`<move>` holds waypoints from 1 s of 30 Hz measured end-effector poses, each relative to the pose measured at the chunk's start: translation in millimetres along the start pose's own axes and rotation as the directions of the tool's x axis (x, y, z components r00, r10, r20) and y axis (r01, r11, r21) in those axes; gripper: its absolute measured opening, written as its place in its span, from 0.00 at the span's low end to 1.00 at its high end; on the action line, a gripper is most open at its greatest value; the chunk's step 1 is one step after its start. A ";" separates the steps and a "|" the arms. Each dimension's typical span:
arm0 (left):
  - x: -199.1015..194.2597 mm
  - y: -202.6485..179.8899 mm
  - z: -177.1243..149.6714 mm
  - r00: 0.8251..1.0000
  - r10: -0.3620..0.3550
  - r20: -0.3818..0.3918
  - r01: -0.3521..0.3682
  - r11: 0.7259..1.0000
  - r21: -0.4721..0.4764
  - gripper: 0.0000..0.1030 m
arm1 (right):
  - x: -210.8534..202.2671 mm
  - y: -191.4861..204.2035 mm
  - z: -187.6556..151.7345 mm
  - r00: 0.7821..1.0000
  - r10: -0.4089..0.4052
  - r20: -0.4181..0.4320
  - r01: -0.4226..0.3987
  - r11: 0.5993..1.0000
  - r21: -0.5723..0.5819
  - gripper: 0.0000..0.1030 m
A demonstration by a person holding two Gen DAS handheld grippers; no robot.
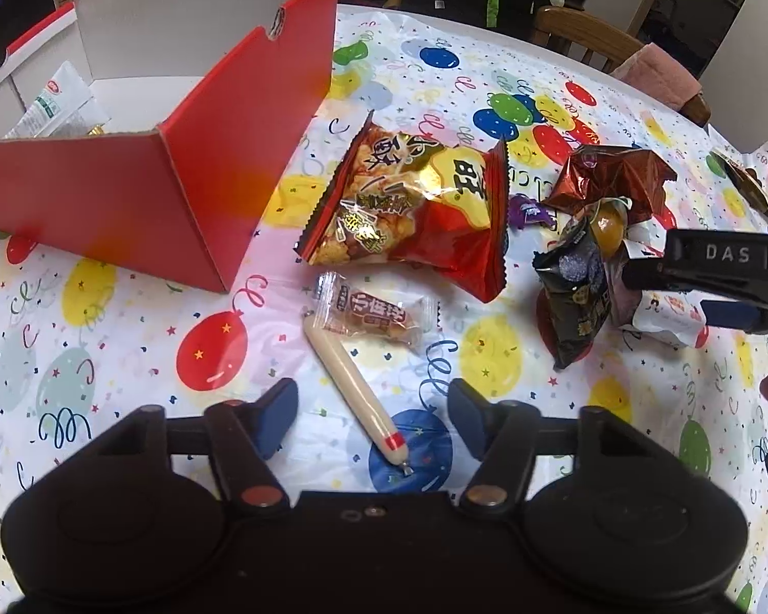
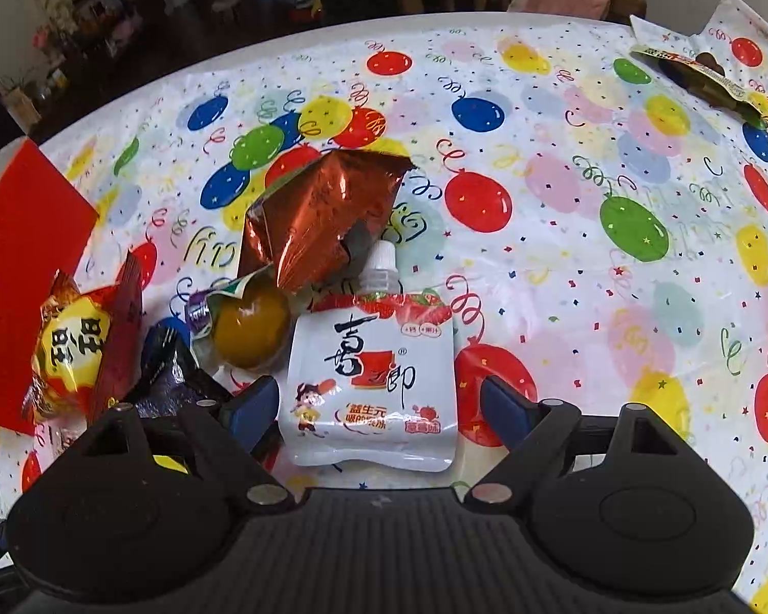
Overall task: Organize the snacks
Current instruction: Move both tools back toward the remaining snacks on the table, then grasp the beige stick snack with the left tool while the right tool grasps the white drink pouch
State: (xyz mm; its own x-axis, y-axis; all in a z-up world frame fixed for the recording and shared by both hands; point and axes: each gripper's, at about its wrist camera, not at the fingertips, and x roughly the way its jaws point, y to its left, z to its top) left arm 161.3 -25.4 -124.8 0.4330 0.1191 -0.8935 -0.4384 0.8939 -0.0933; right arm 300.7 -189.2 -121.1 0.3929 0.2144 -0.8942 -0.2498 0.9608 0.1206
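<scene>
In the left wrist view the red box [image 1: 128,194] is cut off by the left edge, and its front wall hides most of the white packet [image 1: 56,102] inside. The right gripper [image 1: 711,276] is cut off by the right edge, covering part of the white pouch [image 1: 665,320].

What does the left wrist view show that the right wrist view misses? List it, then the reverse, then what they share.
Only the left wrist view shows the inside of the red box, a white packet in it, the sausage stick between the open left tool fingers, and a small clear-wrapped snack.

Only the right wrist view shows the white jelly pouch face-on, between the open right tool fingers.

Both show the red-and-yellow snack bag, copper foil bag, orange jelly cup and balloon tablecloth.
</scene>
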 end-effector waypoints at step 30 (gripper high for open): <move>-17.5 29.6 -11.5 0.995 -0.099 -0.032 0.097 0.994 -0.054 0.08 | -64.2 -9.8 -55.7 0.995 0.100 -0.026 -0.100 0.994 -0.034 0.66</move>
State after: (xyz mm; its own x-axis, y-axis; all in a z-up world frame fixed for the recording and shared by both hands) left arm 131.7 -6.0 -117.0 0.4485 0.0165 -0.8936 -0.4361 0.8768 -0.2027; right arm 228.7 -222.2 -88.9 0.3426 0.3043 -0.8888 -0.3176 0.9279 0.1952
